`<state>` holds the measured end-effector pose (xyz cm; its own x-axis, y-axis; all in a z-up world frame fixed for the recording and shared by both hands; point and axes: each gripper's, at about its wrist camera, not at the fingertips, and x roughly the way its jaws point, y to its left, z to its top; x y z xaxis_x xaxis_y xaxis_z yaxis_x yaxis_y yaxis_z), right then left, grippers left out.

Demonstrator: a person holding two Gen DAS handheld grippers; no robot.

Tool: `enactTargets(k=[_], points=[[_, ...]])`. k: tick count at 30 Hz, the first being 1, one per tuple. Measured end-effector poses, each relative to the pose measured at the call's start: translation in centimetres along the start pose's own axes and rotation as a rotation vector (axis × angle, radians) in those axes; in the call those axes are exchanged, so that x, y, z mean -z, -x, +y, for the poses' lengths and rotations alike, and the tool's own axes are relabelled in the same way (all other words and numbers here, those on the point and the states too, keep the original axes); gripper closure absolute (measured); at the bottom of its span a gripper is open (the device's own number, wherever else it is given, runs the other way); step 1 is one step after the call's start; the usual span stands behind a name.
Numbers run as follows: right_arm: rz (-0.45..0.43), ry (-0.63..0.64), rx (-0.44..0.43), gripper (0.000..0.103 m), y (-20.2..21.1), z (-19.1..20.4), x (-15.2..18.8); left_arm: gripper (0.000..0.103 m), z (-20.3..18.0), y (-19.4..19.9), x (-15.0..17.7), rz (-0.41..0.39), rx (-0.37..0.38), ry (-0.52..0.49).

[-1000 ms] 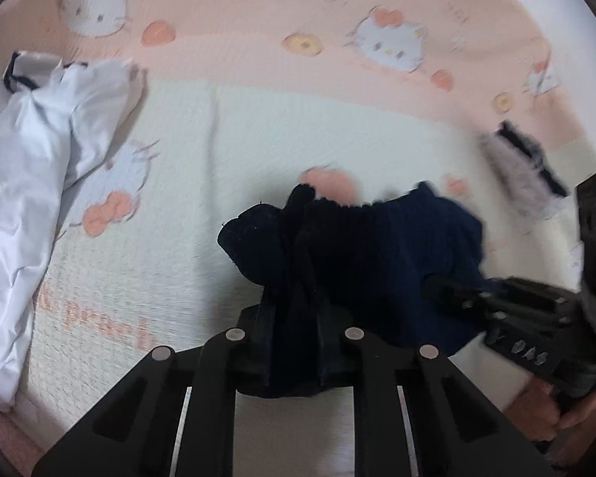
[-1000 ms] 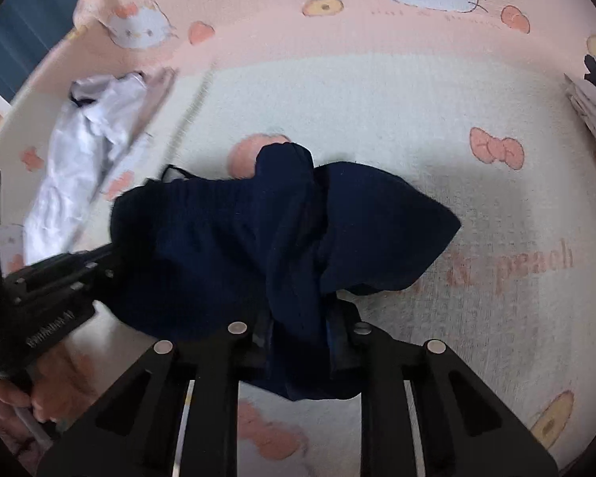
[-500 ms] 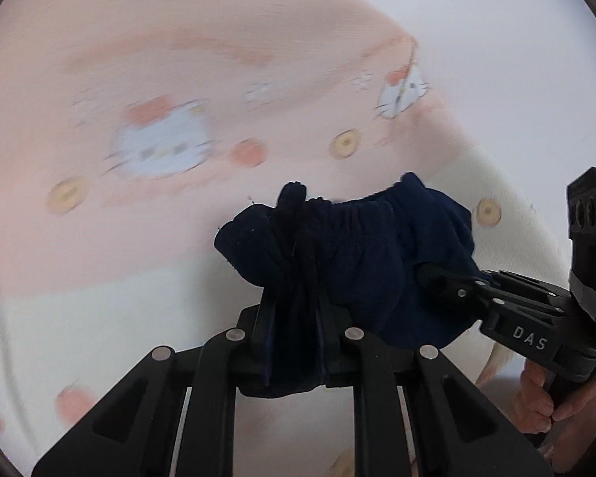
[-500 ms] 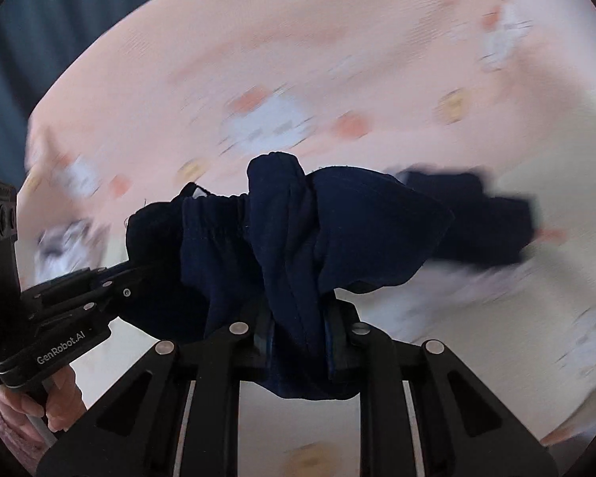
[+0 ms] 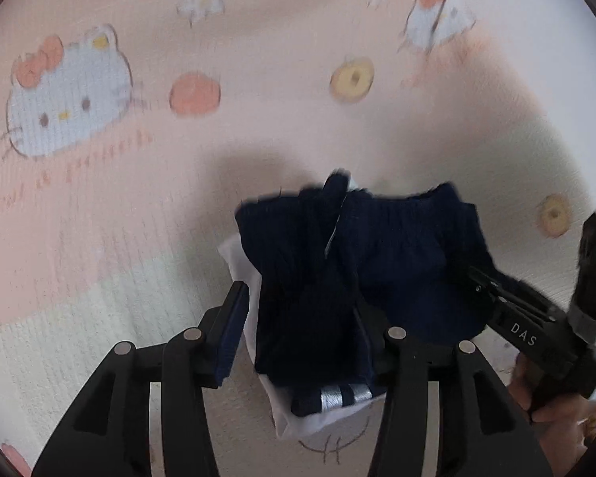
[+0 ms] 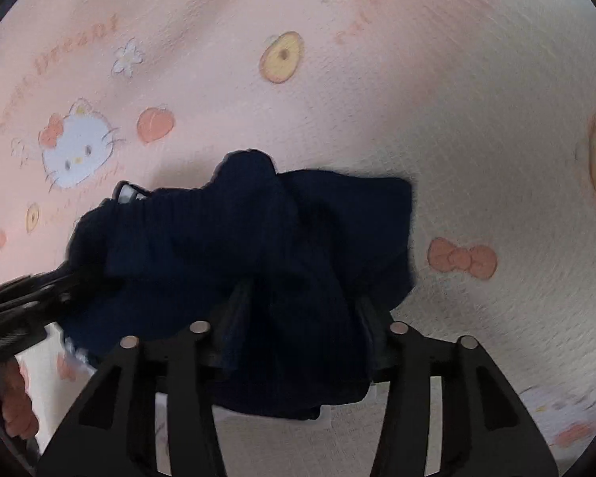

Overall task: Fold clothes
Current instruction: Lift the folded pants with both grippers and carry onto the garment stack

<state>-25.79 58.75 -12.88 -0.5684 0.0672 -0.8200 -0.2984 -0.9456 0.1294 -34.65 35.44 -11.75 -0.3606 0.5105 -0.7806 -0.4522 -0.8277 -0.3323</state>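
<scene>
Both the left gripper and the right gripper are just opening their fingers wide and letting the folded dark blue shorts down on a white folded garment on the bed, so next they probably need pulling back.

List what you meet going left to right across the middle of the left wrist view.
White cartoon cat print on the pink patterned bedspread → round orange peach print → dark navy bunched garment → the other black handheld claw → yellow ring print.
</scene>
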Motion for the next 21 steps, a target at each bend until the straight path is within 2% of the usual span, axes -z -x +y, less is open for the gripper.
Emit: enactTargets(k=[3, 4, 7, 9, 10, 11, 14, 16, 19, 21], points=[[-0.135, -0.137, -0.045, 0.044, 3.2, -1.9, 0.2, 0.053, -1.5, 2.8, -0.2, -0.147, 0.033, -0.119], [-0.144, -0.156, -0.06, 0.043, 3.7, -2.1, 0.2, 0.053, -2.2, 2.8, -0.2, -0.149, 0.051, -0.157], [-0.133, -0.175, -0.103, 0.043, 4.3, -2.4, 0.1, 0.054, -3.9, 0.4, 0.0, -0.064, 0.032, -0.233], [-0.04, -0.046, 0.019, 0.043, 2.1, -1.0, 0.0, 0.056, -4.1, -1.4, 0.7, -0.002, -0.045, -0.258], [-0.001, 0.009, 0.072, 0.043, 1.0, -0.4, 0.3, 0.056, -3.9, -1.7, 1.1, 0.015, -0.053, -0.249], [0.007, 0.024, 0.078, 0.043, 0.8, -0.4, 0.7, 0.054, -3.5, -1.3, 1.3, 0.016, -0.045, -0.228], [-0.013, -0.013, 0.051, 0.038, 1.8, -1.1, 1.3, 0.054, -2.9, -0.1, 1.8, 0.016, -0.032, -0.183], [-0.044, -0.019, 0.063, 0.037, 3.3, -1.0, 1.4, 0.054, -2.6, 1.3, 1.8, 0.02, -0.036, -0.169], [-0.081, 0.036, 0.068, 0.037, 5.8, 0.7, 1.4, 0.054, -2.3, 4.1, 1.6, 0.023, -0.045, -0.169], [-0.094, 0.054, 0.05, 0.037, 7.3, 2.3, 1.3, 0.048, -2.2, 6.3, 1.6, -0.008, -0.064, -0.183]])
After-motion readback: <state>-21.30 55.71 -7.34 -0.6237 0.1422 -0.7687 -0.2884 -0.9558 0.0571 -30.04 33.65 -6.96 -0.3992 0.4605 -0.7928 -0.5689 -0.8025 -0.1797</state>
